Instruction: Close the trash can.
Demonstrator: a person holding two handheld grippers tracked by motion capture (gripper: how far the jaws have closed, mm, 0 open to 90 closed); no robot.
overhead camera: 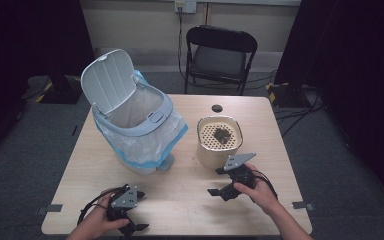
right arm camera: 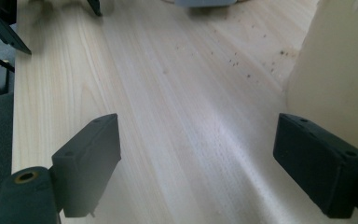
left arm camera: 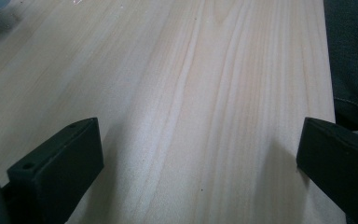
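The cream pot (overhead camera: 219, 142) stands on the table (overhead camera: 190, 200), near the right edge and about halfway back. It has a lid with many small holes, and dark bits (overhead camera: 222, 135) lie on top. The right gripper (overhead camera: 225, 181) hangs just in front of the pot, on the side near the person. Its jaws are wide apart with nothing between them. In the right gripper view, the pot's wall (right arm camera: 340, 74) is just beside one jaw.

I think the step is to get hold of the pot. To do it well, the hand should turn so one jaw goes on each side of the wall or rim, then squeeze slowly so the pot does not tip and spill.

The left gripper (overhead camera: 125, 210) rests low by the front edge, near the left corner. Its jaws are also wide apart and hold nothing.

A white bin (overhead camera: 135, 120) with its lid up and a bag inside sits toward the back left. The table is pale wood with small dark crumbs (right arm camera: 256, 58). Behind it stands a black chair (overhead camera: 220, 55) on grey floor.
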